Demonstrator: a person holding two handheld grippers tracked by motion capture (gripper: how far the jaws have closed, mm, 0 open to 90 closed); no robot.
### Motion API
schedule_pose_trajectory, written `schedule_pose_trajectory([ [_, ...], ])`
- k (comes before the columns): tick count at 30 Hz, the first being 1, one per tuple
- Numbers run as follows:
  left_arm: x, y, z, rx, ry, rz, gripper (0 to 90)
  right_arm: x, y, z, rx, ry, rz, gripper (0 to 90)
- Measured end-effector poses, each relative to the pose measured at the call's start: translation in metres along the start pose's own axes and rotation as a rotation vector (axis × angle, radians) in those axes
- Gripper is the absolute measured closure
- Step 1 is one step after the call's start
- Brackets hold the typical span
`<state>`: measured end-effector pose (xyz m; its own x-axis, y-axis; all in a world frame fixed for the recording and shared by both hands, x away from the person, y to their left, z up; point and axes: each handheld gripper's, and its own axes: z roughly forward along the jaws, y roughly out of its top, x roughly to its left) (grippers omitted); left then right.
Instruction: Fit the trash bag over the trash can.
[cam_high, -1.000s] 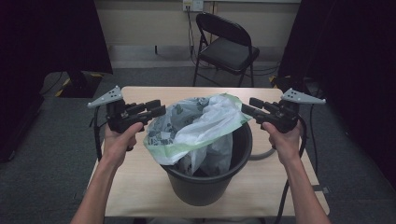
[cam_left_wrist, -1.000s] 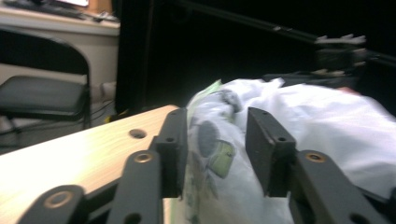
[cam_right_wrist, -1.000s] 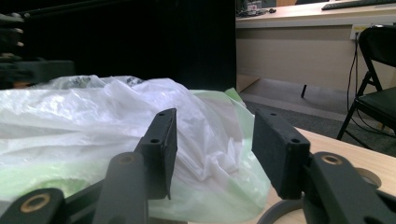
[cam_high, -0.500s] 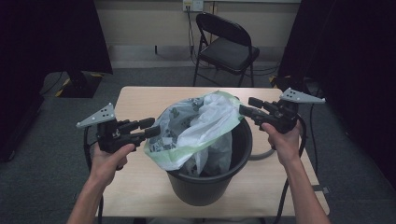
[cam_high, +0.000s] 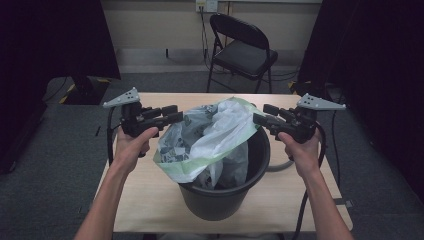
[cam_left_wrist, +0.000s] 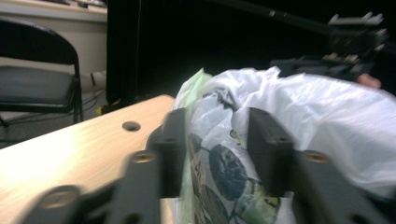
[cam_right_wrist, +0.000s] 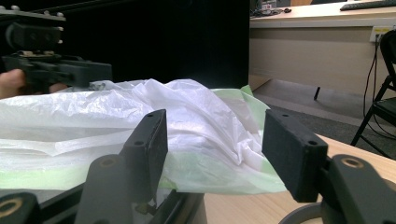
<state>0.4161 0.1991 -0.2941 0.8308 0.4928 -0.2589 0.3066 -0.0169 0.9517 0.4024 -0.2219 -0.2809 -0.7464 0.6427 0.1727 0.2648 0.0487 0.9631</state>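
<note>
While white plastic liner bag with green rim band and leaf print (cam_high: 210, 137) sits bunched in round black plastic bin (cam_high: 225, 197) at table centre, fitting only begun: mouth not yet spread over bin rim. Bag heap runs left-right across bin top, mouth edge drooping near-left. Left gripper (cam_high: 172, 114) jaws just closing around left bag edge, pinch not confirmed. Right gripper (cam_high: 260, 115) jaws just opening, spread, bag between, untouched.

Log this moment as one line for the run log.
left tool: closing around bag edge | right tool: open, at bag | plastic bag: draped over black bucket | table
</note>
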Motion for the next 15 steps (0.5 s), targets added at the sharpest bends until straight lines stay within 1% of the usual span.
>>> schedule_pose_trajectory([
  [1,-0.001,-0.001,0.0,0.001,0.011,0.009,73.0,0.0,0.0,0.0,0.001,0.0,0.0,40.4],
  [2,-0.002,-0.002,-0.001,-0.003,0.031,0.016,75.9,-0.001,0.0,-0.001,0.001,0.0,-0.001,40.4],
  [4,-0.002,-0.003,-0.003,-0.013,0.03,0.008,81.5,-0.001,-0.001,-0.002,-0.001,-0.001,-0.001,40.4],
  [5,-0.001,-0.004,-0.009,-0.029,0.02,-0.004,84.9,-0.001,-0.001,-0.002,-0.001,-0.003,0.002,40.2],
  [6,-0.001,-0.004,-0.009,-0.029,0.02,-0.004,87.5,-0.001,-0.001,-0.003,-0.002,-0.003,0.002,40.2],
  [8,-0.004,-0.005,-0.017,-0.028,0.028,0.004,89.0,0.0,0.0,-0.003,-0.001,-0.002,-0.001,40.0],
  [9,-0.006,-0.006,-0.02,-0.027,0.023,0.012,90.0,0.0,0.001,-0.002,-0.002,-0.002,0.001,39.8],
  [10,-0.009,-0.007,-0.023,-0.026,0.031,0.019,90.0,0.001,0.001,-0.002,-0.003,-0.002,-0.003,39.6],
  [11,-0.014,-0.009,-0.026,-0.026,0.037,0.019,90.0,0.001,0.001,-0.002,-0.002,-0.002,-0.003,39.4],
  [12,-0.014,-0.009,-0.026,-0.026,0.037,0.019,90.0,0.002,0.002,-0.002,0.001,-0.001,-0.002,39.2],
  [13,-0.023,-0.014,-0.034,-0.032,0.024,0.03,90.0,0.002,0.002,-0.001,0.001,-0.002,-0.004,38.9],
  [14,-0.029,-0.016,-0.038,-0.033,0.02,0.039,89.5,0.002,0.002,-0.001,0.003,-0.001,-0.002,38.4],
  [15,-0.035,-0.018,-0.042,-0.033,0.003,0.046,88.3,0.002,0.002,0.0,0.004,0.001,-0.002,37.8],
])
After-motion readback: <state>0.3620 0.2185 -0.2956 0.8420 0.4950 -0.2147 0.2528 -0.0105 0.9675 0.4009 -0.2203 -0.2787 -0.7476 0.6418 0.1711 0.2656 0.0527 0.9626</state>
